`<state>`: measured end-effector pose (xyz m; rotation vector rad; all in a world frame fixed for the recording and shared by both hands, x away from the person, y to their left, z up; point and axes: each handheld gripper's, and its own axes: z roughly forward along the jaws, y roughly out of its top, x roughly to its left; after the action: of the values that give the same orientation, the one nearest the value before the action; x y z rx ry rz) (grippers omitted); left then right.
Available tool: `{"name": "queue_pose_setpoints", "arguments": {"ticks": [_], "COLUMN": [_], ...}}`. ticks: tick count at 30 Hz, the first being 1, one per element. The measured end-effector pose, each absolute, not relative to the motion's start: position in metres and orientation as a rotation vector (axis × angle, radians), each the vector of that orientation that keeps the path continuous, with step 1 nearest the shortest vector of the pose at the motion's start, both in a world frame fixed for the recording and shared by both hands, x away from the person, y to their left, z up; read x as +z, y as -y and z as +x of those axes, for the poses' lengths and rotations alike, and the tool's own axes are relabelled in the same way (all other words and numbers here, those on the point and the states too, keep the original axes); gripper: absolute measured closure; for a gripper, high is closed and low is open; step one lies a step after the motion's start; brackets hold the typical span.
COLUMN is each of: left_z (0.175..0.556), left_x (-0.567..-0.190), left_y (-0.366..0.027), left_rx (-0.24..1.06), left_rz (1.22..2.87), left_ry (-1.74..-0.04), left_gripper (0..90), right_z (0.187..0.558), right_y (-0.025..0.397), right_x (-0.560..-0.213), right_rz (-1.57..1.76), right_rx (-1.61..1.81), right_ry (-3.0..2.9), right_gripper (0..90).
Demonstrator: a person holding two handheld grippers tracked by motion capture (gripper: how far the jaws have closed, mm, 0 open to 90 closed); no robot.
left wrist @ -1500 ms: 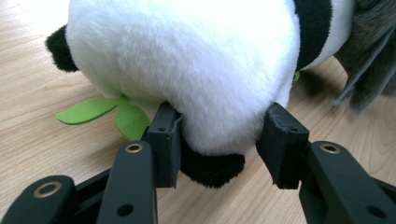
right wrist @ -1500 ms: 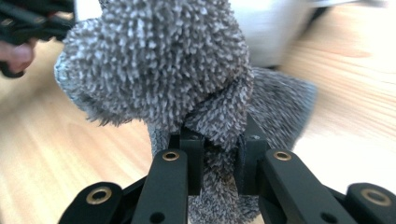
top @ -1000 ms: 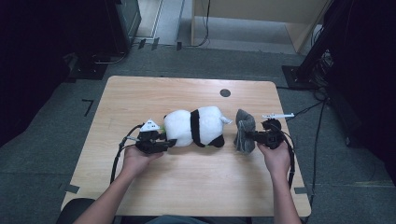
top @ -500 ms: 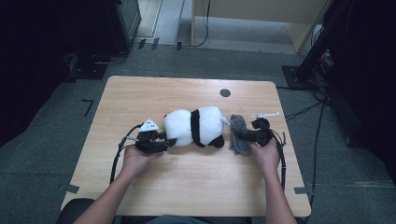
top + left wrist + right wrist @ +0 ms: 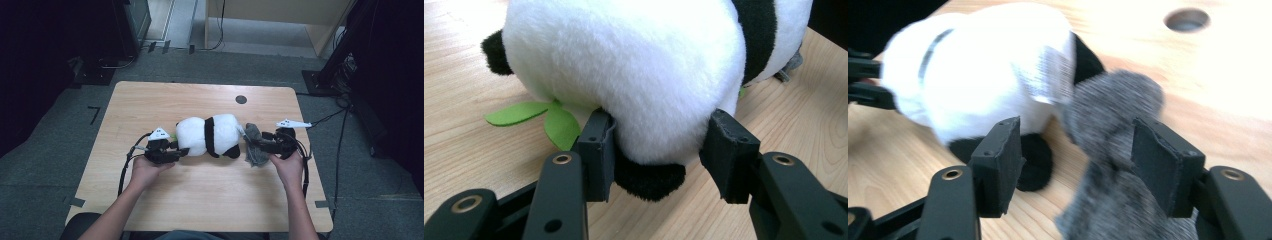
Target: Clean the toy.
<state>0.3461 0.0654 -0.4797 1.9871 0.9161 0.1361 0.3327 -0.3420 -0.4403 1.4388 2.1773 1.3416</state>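
From the high view, the panda plush toy lies on its side in the middle of the tabletop, between the two grippers. The left gripper is at the panda's white end, and the right gripper is at the other end, where a grey fuzzy cloth lies against the panda.

The left gripper view shows what the high view is too far to show: green felt leaves come out from under the panda, and the jaws stand wide apart and press the white fur from both sides, so this gripper grasps the panda.

The right gripper view is blurred. There the jaws are spread wide, with the grey cloth between them, close to the right jaw. I cannot tell if they touch the cloth. A white sewn label hangs on the panda, but its print is not readable.
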Motion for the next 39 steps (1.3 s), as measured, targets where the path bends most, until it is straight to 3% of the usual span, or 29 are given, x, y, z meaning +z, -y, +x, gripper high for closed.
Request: {"name": "queue_pose_setpoints", "arguments": {"ticks": [16,20,28,30,33,36,39], "left_z": [0.344,0.343,0.342,0.342,0.342,0.342,0.341], "left_x": [-0.478,-0.478,-0.479,-0.479,-0.479,-0.476,-0.472], "left_y": [-0.063,-0.063,-0.061,-0.060,-0.060,-0.061,-0.064], "left_rx": [0.117,0.111,0.109,0.106,0.099,0.087,0.086], "left_rz": [1.989,1.986,1.983,1.984,1.977,1.981,1.977], "left_ry": [-0.921,-0.920,-0.923,-0.923,-0.909,-0.882,-0.867], "left_gripper": [51.3,51.6,51.8,51.7,50.4,45.2,37.9], "right_z": [0.339,0.347,0.357,0.358,0.357,0.358,0.357], "right_y": [0.278,0.265,0.244,0.241,0.245,0.250,0.254], "right_x": [-0.448,-0.458,-0.474,-0.476,-0.473,-0.471,-0.465], "right_rz": [1.269,1.282,1.368,1.352,1.344,1.357,1.351], "right_rx": [1.358,1.360,1.221,1.193,1.196,1.228,1.243], "right_ry": [-2.321,-2.332,-2.329,-2.319,-2.315,-2.316,-2.301], "right_gripper": [16.1,0.3,0.1,5.1,20.5,35.0,41.3]}}
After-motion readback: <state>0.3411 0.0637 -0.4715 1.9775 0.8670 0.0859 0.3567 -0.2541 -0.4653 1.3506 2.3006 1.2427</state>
